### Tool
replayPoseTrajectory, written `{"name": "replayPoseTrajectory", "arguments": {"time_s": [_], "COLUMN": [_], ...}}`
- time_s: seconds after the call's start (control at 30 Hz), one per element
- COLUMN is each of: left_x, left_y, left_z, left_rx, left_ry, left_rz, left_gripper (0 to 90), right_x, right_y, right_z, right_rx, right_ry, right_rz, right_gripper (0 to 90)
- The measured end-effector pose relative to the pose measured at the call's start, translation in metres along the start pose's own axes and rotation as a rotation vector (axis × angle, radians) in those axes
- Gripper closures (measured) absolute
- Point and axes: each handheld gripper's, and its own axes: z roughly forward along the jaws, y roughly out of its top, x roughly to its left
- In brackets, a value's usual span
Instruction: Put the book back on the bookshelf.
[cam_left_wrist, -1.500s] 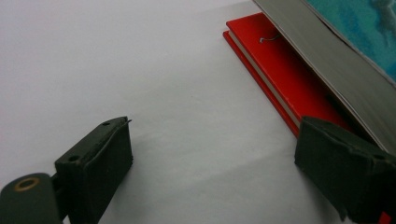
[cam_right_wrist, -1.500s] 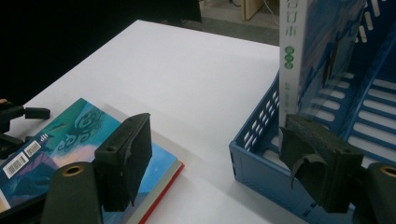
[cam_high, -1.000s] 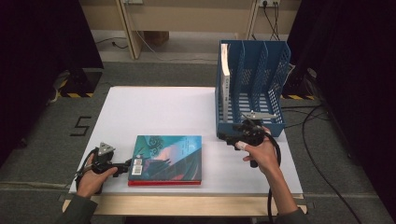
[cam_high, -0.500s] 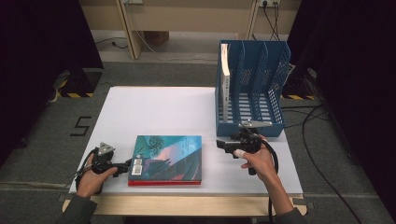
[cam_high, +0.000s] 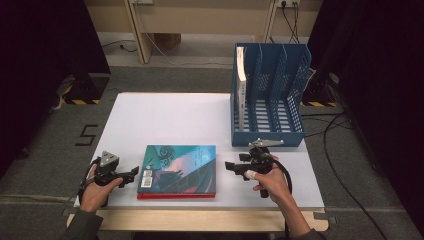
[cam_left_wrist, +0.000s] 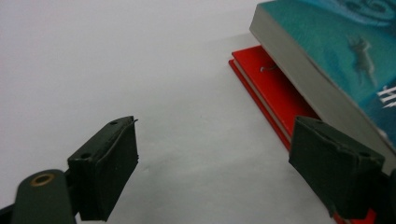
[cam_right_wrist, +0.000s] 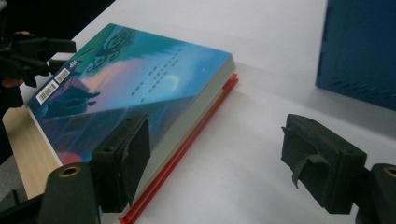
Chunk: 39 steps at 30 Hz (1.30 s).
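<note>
While the teal book (cam_high: 179, 166) lies atop a red book (cam_high: 175, 195) on the white tabletop (cam_high: 170, 115), spread left tongs (cam_high: 134, 172) have just been narrowing beside it, spread right tongs (cam_high: 231, 166) flank it, blue file rack (cam_high: 270, 107) behind.

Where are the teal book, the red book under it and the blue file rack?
teal book (cam_high: 180, 162), high view, cover middle.
red book (cam_left_wrist: 275, 91), left gripper view, bare cover.
blue file rack (cam_high: 267, 137), high view, front wall.

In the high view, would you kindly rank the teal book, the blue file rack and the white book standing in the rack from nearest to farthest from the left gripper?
From the left gripper:
1. Teal book, right beside it, lying on a red book at the table's near edge.
2. Blue file rack, across the table at the far right.
3. White book, upright in the rack's leftmost slot, farther back.
</note>
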Motion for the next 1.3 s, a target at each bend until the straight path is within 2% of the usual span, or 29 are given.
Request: {"name": "replayPoseTrajectory", "arguments": {"time_s": [0.17, 0.27, 0.4, 0.47, 0.53, 0.77, 0.93, 1.03, 1.1, 1.13, 1.23, 1.3], "left_x": [-0.003, -0.005, -0.008, -0.009, -0.009, -0.016, -0.022, -0.024, -0.026, -0.026, -0.026, -0.027], "left_y": [0.002, 0.003, 0.003, 0.003, 0.003, 0.004, 0.005, 0.008, 0.009, 0.010, 0.009, 0.009], "left_z": [-0.003, -0.004, -0.004, -0.005, -0.006, -0.009, -0.013, -0.017, -0.020, -0.021, -0.020, -0.020], "left_rx": [-0.025, -0.029, -0.035, -0.032, -0.024, -0.024, -0.026, -0.053, -0.065, -0.057, -0.046, -0.046], "left_ry": [-0.025, -0.048, -0.051, -0.061, -0.089, -0.092, -0.098, -0.114, -0.120, -0.122, -0.133, -0.130], "left_rz": [-0.002, 0.008, 0.024, 0.011, -0.012, 0.018, 0.019, 0.020, 0.035, 0.046, 0.036, 0.054], "left_gripper": [14.9, 14.9, 15.7, 17.6, 23.8, 40.4, 52.8, 55.5, 58.3, 59.5, 62.5, 66.0], "right_x": [0.005, 0.006, 0.006, 0.006, 0.007, 0.009, 0.010, 0.011, 0.011, 0.011, 0.012, 0.012], "right_y": [-0.004, -0.006, -0.009, -0.010, -0.011, -0.011, -0.010, -0.010, -0.010, -0.010, -0.011, -0.011], "right_z": [0.009, 0.014, 0.019, 0.022, 0.025, 0.030, 0.035, 0.037, 0.038, 0.039, 0.041, 0.043], "right_rx": [0.017, 0.033, 0.044, 0.050, 0.054, 0.063, 0.069, 0.073, 0.076, 0.076, 0.081, 0.084], "right_ry": [0.041, 0.040, 0.054, 0.052, 0.059, 0.079, 0.081, 0.092, 0.093, 0.094, 0.099, 0.101], "right_rz": [0.011, 0.013, 0.021, 0.019, 0.020, 0.021, 0.016, 0.015, 0.016, 0.012, 0.014, 0.018], "right_gripper": [24.7, 24.4, 24.4, 24.4, 24.4, 24.5, 24.5, 24.4, 24.4, 24.4, 24.4, 24.4]}}
